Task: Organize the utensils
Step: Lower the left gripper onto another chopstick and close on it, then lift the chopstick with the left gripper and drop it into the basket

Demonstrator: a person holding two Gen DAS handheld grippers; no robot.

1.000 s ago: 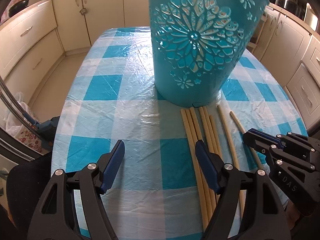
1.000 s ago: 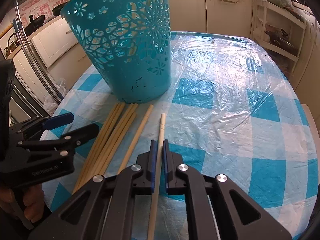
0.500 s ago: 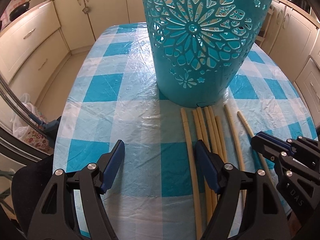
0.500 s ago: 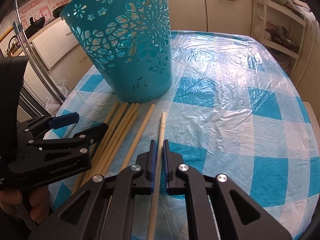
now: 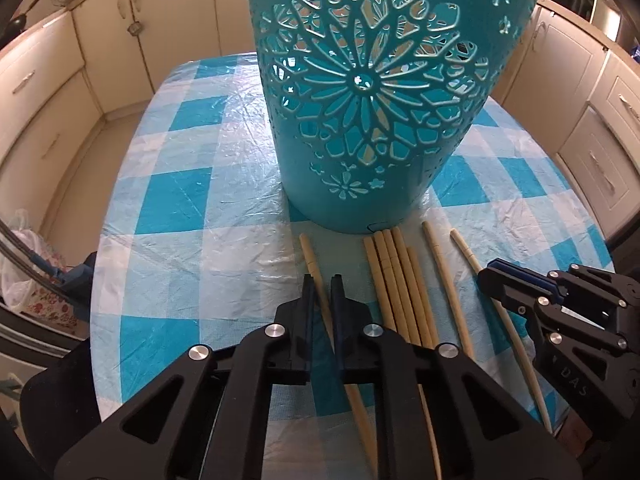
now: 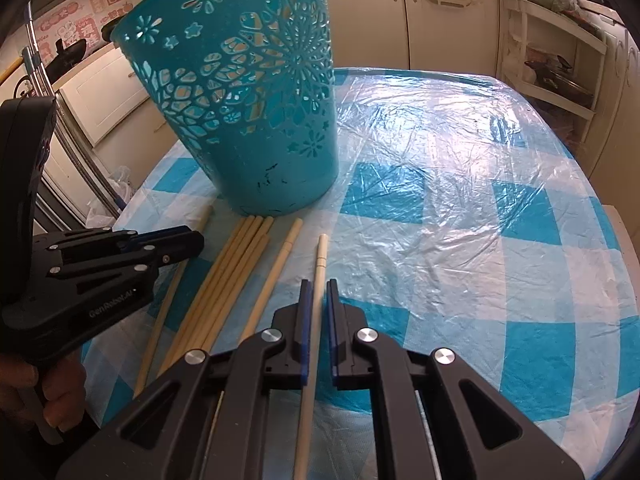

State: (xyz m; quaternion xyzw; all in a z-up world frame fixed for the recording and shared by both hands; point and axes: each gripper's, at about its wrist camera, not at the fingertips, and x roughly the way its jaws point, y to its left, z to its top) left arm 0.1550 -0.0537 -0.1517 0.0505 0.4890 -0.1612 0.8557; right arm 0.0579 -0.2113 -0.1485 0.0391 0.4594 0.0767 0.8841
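A teal cut-out basket [image 5: 372, 120] [image 6: 248, 120] stands upright on the checked tablecloth. Several pale wooden chopsticks lie in front of it. In the left wrist view my left gripper [image 5: 322, 280] is closing its jaws on the leftmost chopstick [image 5: 310, 252], which lies apart from the bundle [image 5: 396, 276]. My right gripper [image 6: 316, 284] is shut on the rightmost chopstick [image 6: 321, 252], which still rests on the cloth. Between the bundle [image 6: 236, 264] and that stick lies a single chopstick [image 6: 280, 264]. Each gripper shows in the other's view, the right gripper [image 5: 491, 275] and the left gripper [image 6: 198, 240].
The table [image 6: 480, 200] is covered in blue and white checks under crinkled plastic. Cream kitchen cabinets [image 5: 48, 100] surround it, with an open shelf unit [image 6: 560, 60] at the right. A hand [image 6: 44, 396] holds the left tool.
The left jaws have gone from wide open to closed around the leftmost chopstick, which now lies apart from the bundle. The right gripper kept still on its chopstick.
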